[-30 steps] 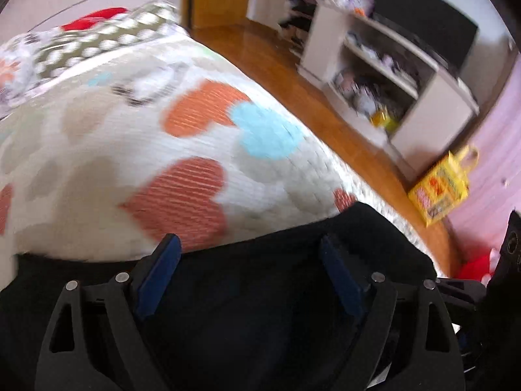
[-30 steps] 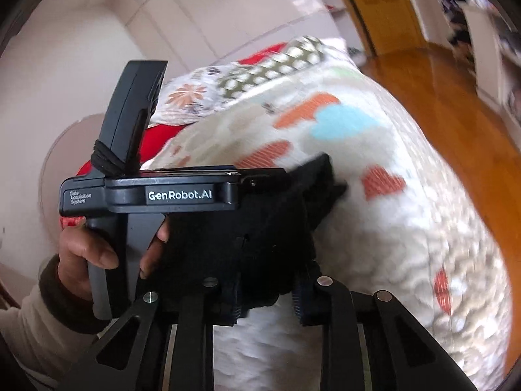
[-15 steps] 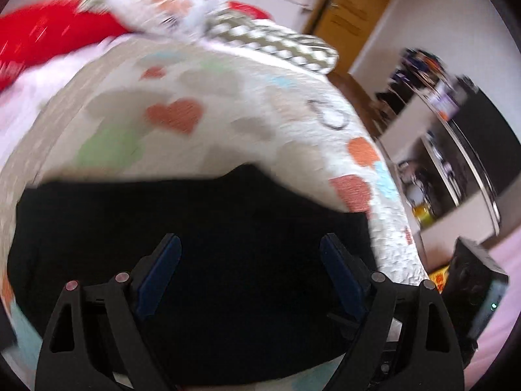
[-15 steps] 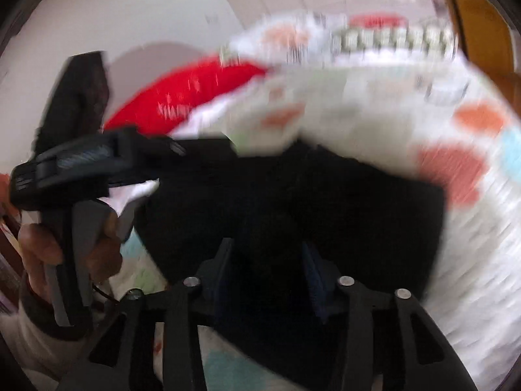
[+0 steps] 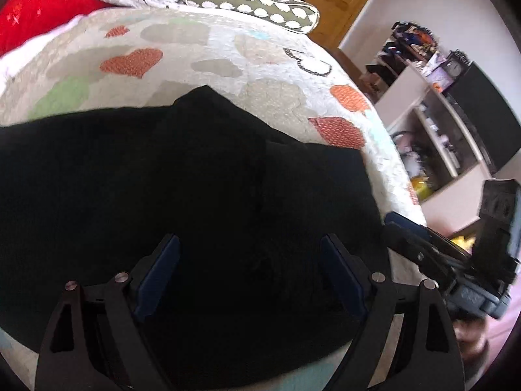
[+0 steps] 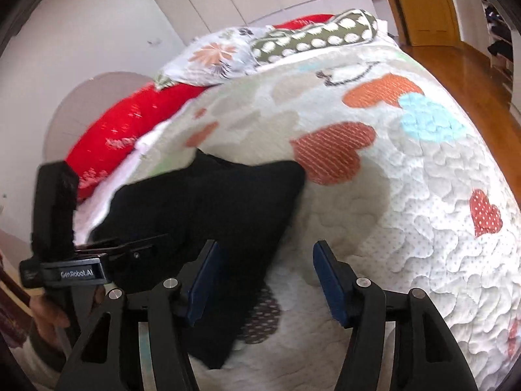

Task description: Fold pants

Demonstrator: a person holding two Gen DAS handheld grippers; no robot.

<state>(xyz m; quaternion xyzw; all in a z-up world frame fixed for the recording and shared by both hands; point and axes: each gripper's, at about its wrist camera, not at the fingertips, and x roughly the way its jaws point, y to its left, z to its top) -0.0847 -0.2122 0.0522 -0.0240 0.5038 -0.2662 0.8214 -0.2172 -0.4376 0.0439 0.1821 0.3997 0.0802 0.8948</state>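
Note:
Black pants (image 5: 208, 195) lie folded in a flat stack on the heart-patterned quilt (image 5: 182, 49); they also show in the right wrist view (image 6: 208, 205). My left gripper (image 5: 250, 277) is open and empty, hovering just above the pants' near part. My right gripper (image 6: 265, 280) is open and empty, over the pants' right edge and the quilt. The right gripper also shows at the right edge of the left wrist view (image 5: 436, 260). The left gripper shows in the right wrist view (image 6: 65, 260), held by a hand.
Pillows (image 5: 250, 3) and a red cushion (image 5: 39, 13) lie at the bed's head. A white shelf unit (image 5: 436, 137) with clutter and a black TV (image 5: 482, 114) stand right of the bed. A wooden door (image 6: 423, 3) and wood floor (image 6: 462, 65) lie beyond.
My right gripper has let go of the pants and opened. The pants now lie flat on the quilt. Both grippers have drawn back a little.

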